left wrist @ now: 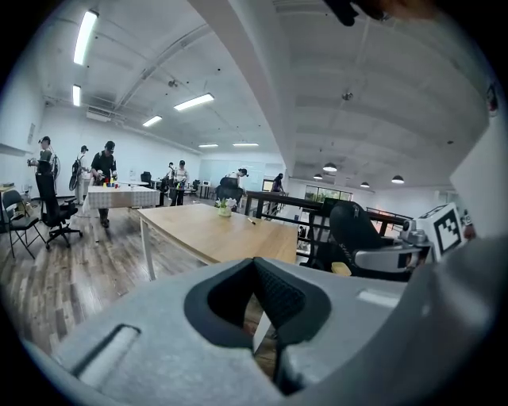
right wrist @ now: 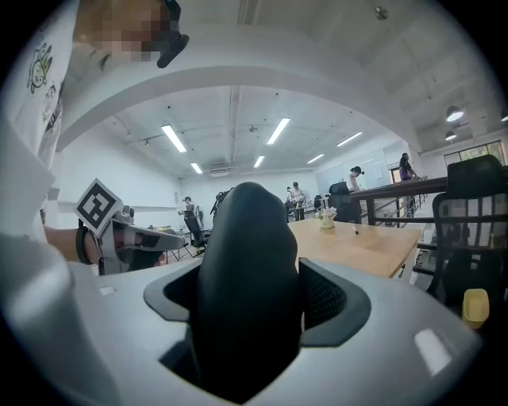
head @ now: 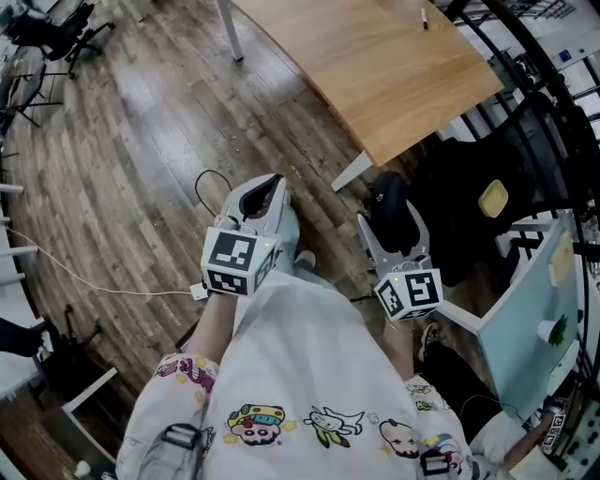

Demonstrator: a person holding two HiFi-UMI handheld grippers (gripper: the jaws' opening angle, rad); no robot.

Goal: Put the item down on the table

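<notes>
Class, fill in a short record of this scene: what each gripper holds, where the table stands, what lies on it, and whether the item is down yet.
Right gripper: shut on a black rounded item
Left gripper: jaws together, nothing held
Table: wooden, ahead of both grippers
On the table: a pen
Item's place: in the air, short of the table's corner, not yet set down

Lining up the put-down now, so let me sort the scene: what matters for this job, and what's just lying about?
For the job:
- black rounded item, clamped in the right gripper
- wooden table

Lying about:
- pen on that table
- small plant pot on it
- white cable on the floor
- left gripper, empty
</notes>
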